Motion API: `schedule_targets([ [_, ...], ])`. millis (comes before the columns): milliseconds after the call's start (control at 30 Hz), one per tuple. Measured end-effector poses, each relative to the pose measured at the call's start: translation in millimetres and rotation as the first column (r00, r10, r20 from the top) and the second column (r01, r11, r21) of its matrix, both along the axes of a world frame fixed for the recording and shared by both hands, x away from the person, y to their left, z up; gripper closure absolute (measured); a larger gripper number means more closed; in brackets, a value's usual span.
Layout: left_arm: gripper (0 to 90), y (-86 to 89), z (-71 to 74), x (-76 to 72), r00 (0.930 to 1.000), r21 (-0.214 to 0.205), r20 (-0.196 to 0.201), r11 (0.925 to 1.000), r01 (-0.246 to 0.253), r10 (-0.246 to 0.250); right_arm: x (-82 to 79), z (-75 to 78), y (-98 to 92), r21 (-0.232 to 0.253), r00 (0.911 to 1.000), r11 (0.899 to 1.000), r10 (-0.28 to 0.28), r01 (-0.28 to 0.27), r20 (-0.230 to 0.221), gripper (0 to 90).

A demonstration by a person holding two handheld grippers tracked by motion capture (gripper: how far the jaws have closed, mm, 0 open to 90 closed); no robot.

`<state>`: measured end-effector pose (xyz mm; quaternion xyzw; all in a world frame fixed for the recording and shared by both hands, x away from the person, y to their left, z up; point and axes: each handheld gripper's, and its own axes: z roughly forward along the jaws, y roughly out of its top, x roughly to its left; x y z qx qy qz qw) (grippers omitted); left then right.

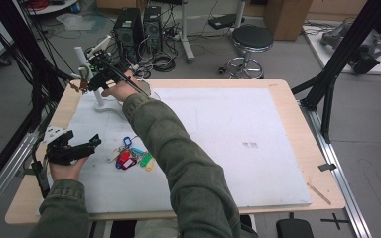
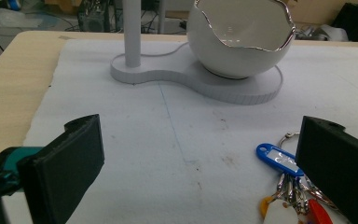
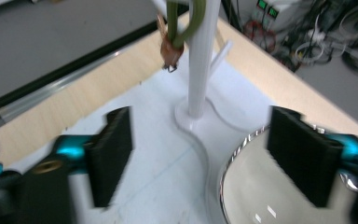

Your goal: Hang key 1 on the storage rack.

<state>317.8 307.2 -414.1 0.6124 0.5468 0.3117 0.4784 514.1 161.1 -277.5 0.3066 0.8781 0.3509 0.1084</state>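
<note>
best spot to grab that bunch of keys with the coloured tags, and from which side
Take the bunch of keys at the metal ring, where the blue tag and the others join. The tags fan out flat and loose on the white mat, so one alone would likely let the rest dangle. The open left claw, just left of the bunch, could come down from above.
</note>
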Motion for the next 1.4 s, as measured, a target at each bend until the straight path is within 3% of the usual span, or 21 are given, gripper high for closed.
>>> schedule_targets([
  [33,1.7,0.0,0.0,0.1,1.0,0.001,0.0,1.0,0.001,-0.001,-0.4,-0.4,-2.5,-0.001,1.0,1.0,-0.009,0.009,0.001,10.0],
  [100,1.7,-0.2,-0.1,0.2,1.0,0.001,-0.001,1.0,0.0,0.0,-0.9,-1.2,-6.6,0.0,0.9998,1.0,-0.019,0.019,-0.004,9.3],
  [167,1.7,-0.4,-0.1,0.0,1.0,0.004,-0.002,1.0,0.0,0.0,-2.0,-2.0,-11.2,0.0,0.9997,1.0,-0.016,0.016,-0.019,0.6],
  [267,1.7,-0.7,0.0,0.0,1.0,0.006,-0.002,1.0,0.0,0.0,-3.7,-1.9,-19.2,0.008,0.9992,1.0,0.021,-0.021,-0.034,0.6],
  [433,1.7,-1.1,0.0,-0.2,1.0,0.005,-0.004,1.0,0.0,0.0,-8.2,-2.3,-32.6,0.051,0.9978,0.998,0.03,-0.027,-0.059,0.6],
  [567,1.7,-1.5,0.2,-0.8,1.0,0.01,-0.005,1.0,0.002,-0.002,-11.1,-4.0,-42.1,0.046,0.9977,0.999,0.031,-0.028,-0.061,0.6],
  [833,1.7,-1.4,0.2,-1.1,1.0,0.012,-0.009,0.9999,0.002,-0.002,-14.4,-8.8,-67.6,0.027,0.9984,1.0,0.011,-0.009,-0.056,0.6],
  [1400,1.7,-1.8,-0.1,-1.0,0.9999,0.017,-0.013,0.9999,0.0,0.001,-18.0,-17.2,-118.6,0.045,0.9969,0.998,-0.048,0.051,-0.063,0.6],
])
